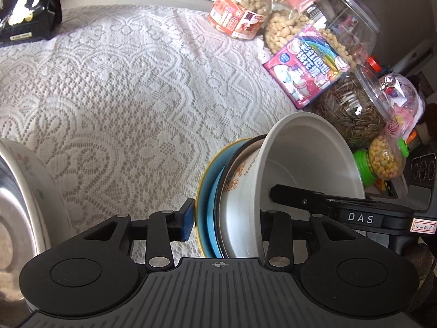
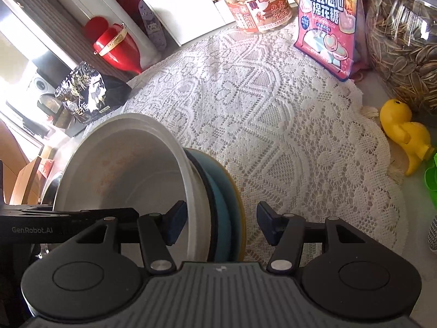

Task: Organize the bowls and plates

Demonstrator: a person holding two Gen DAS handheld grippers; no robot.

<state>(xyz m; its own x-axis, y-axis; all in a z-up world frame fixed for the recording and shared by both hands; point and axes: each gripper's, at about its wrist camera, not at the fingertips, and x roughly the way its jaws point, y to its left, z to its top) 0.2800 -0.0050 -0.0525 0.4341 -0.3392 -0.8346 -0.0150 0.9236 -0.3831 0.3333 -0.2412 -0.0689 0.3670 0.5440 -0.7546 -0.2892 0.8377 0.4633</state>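
A white bowl (image 1: 308, 158) sits nested in a blue dish with a yellow rim (image 1: 210, 205), and the stack stands tipped on its edge above the lace cloth. My left gripper (image 1: 226, 216) straddles the stack's wall: its left pad (image 1: 188, 218) presses on the yellow-rimmed dish, while the other finger is hidden inside the white bowl. In the right wrist view my right gripper (image 2: 221, 222) straddles the same stack. One pad (image 2: 176, 222) is inside the white bowl (image 2: 123, 169). The other pad (image 2: 266, 224) stands clear of the blue dish (image 2: 226, 207).
A floral-edged bowl (image 1: 30, 169) and a metal bowl (image 1: 11, 218) lie at the left. Peanut jars (image 1: 243, 8), a pink marshmallow bag (image 1: 306, 65) and a sunflower-seed jar (image 1: 352, 109) line the far right. A yellow duck (image 2: 404, 134) and a black bag (image 2: 84, 95) flank the lace cloth (image 2: 273, 109).
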